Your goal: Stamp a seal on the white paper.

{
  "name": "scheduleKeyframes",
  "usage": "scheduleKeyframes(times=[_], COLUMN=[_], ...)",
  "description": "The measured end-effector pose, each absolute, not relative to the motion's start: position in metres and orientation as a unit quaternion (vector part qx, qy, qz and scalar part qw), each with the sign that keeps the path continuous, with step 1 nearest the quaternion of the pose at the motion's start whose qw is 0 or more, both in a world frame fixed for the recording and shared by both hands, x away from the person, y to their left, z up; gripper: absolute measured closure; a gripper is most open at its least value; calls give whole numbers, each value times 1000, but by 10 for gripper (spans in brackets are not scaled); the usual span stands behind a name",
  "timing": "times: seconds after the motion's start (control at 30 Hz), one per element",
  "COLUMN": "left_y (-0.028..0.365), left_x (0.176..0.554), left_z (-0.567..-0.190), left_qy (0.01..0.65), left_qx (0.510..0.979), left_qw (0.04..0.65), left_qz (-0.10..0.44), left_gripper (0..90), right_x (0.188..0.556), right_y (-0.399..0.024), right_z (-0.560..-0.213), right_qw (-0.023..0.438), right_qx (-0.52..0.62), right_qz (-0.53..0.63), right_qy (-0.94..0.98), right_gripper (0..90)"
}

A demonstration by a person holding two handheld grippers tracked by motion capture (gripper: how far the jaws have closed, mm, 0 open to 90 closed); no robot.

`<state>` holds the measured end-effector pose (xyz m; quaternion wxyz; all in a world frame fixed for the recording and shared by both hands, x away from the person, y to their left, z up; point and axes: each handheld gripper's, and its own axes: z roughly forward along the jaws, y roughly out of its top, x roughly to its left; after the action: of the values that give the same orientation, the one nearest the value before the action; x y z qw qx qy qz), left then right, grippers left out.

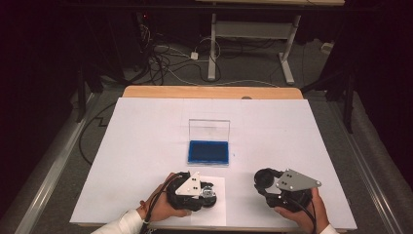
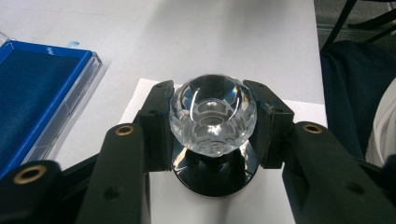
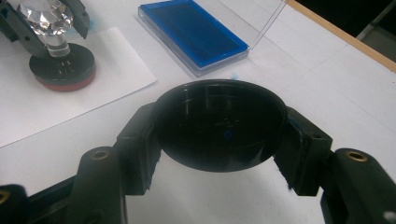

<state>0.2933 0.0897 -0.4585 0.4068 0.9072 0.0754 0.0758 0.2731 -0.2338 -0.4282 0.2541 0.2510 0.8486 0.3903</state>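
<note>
stamp (image 2: 212, 122) stands on the paper sheet (image 1: 214, 209), its crystal knob clamped by the left gripper (image 2: 212, 126); right gripper (image 3: 219, 133) clamps the black cap (image 3: 219, 126). lift the stamp vertically, then press squarely onto the open ink pad (image 1: 208, 151).

No words, numbers, labels or signs can be read on anything here. Nothing is printed on the clear round crystal knob (image 2: 212, 119), on its black round base (image 3: 62, 65) or on the black round cap (image 3: 219, 126). The blue pad in the clear plastic box (image 1: 208, 152) is plain. The white sheet of paper (image 3: 70, 100) is blank too.
</note>
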Motion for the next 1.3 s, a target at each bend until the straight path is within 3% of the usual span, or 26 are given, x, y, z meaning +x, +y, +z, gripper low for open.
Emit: scheduleKeyframes(times=[1.3], left_y=[87], left_x=[295], left_z=[-455], left_qy=[80], left_qx=[915], left_qw=[390], left_qz=[67], left_gripper=[544], right_x=[274], right_y=[-237], right_z=[-428], right_qw=[258], right_qx=[255], right_qz=[390], right_qy=[846], right_gripper=[385])
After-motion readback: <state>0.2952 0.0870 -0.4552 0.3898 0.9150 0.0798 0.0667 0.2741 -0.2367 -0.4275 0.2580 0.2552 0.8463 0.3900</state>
